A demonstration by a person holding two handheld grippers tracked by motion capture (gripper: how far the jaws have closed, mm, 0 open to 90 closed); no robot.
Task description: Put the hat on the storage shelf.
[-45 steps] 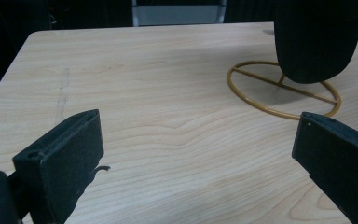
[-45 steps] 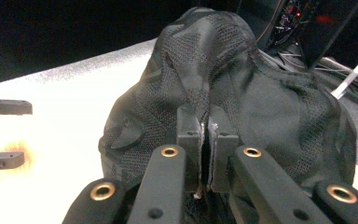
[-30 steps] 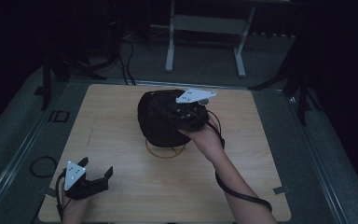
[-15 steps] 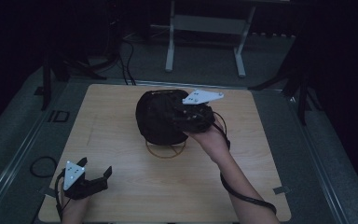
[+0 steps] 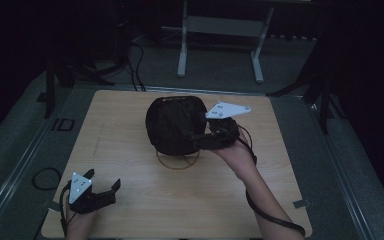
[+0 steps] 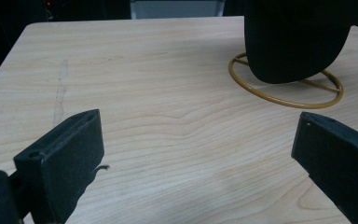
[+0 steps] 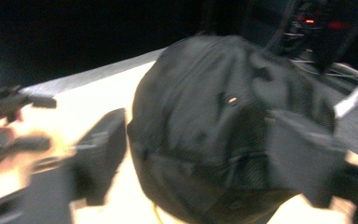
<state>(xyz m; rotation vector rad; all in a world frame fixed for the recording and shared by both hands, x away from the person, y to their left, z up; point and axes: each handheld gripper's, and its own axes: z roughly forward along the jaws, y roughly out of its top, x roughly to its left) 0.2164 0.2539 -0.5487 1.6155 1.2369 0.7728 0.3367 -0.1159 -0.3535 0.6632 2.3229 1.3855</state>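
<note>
The black cap (image 5: pixel 172 125) sits on a gold wire stand (image 5: pixel 177 160) near the middle of the wooden surface (image 5: pixel 130 200), crown up, w/ the stand's ring base showing under it at the front. In the left claw view the cap's lower edge hangs just above the ring, so it looks seated on the stand rather than lying on the wood.

Right claw (image 5: pixel 200 140) is at the cap's right side, grey plate on top, hand behind it. Its jaws have just been opening and now stand spread wide; in the right claw view they flank the cap (image 7: pixel 223 121) w/ a gap on both sides, pads not pressing the fabric. That view is blurred, so can't tell if a pad brushes the cloth.

Left claw (image 5: pixel 102 195) rests near the front left corner of the surface, well apart from the cap, jaws spread, nothing btwn them; bare wood ahead.

Progress, as a judgement: the placing looks basically done, since the cap is on the stand and the right claw has let go. Left to do: prob. pull the right claw clear w/o snagging the fabric, and check the cap stays square on the stand. It looks a bit bulgy on the left, so it may need a nudge.
</note>
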